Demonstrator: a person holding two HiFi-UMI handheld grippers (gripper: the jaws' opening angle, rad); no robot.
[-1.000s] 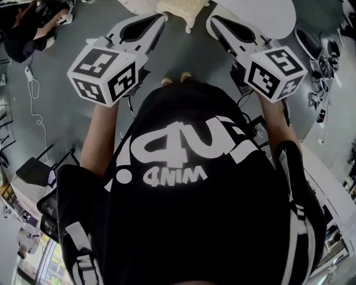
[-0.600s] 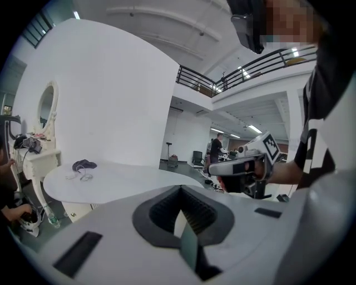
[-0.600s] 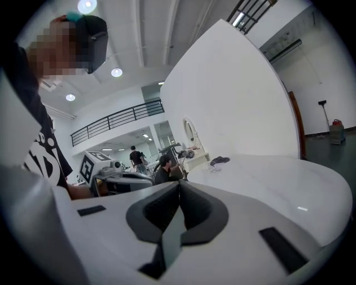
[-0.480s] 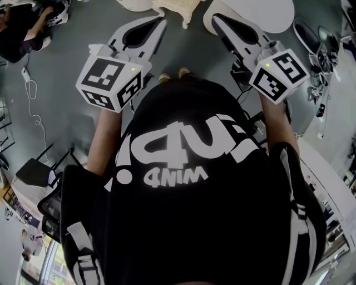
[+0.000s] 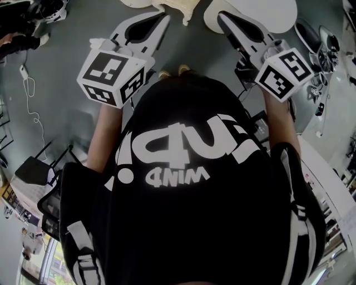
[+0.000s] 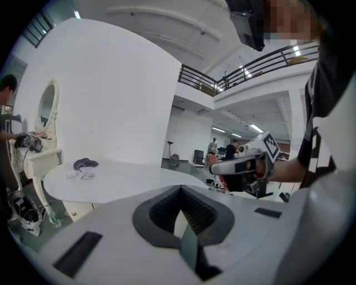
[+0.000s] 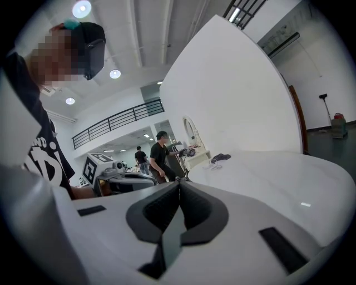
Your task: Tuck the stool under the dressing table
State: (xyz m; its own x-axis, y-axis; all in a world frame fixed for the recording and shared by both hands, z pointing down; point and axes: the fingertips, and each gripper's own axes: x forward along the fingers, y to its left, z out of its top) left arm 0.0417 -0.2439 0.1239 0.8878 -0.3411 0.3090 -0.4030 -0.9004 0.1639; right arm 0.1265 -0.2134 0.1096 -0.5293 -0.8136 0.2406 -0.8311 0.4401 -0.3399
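As far as I could judge, the task had hardly begun. The left gripper (image 5: pixel 164 18) had its jaws fully together with nothing between them. The right gripper (image 5: pixel 222 15) was the same, closed and empty. Both were held out in front of the person's chest, above the grey floor (image 5: pixel 67 111), pointing forward and a little toward each other.

The stool (image 5: pixel 177 5), cream-coloured with a carved leg, stood just ahead of the two gripper tips and between them. Only its near edge showed, at the top border of the head view, and neither gripper view showed it. Neither gripper touched it.

The dressing table (image 6: pixel 40 162), with its oval mirror (image 6: pixel 47 106), was well apart from both grippers, far off to the left of where the left gripper pointed. Another person (image 7: pixel 158 153) stood beside it. A large round white table (image 6: pixel 111 181) lay ahead of the grippers, with a small dark thing (image 6: pixel 84 163) on it.

The stool was near the grippers and the dressing table was far away, so the stool was clearly not yet tucked in. Nearly everything was left to do: to take hold of the stool or push it, bring it across to the dressing table, and slide it under. Whether the space under the dressing table was free could not be told.
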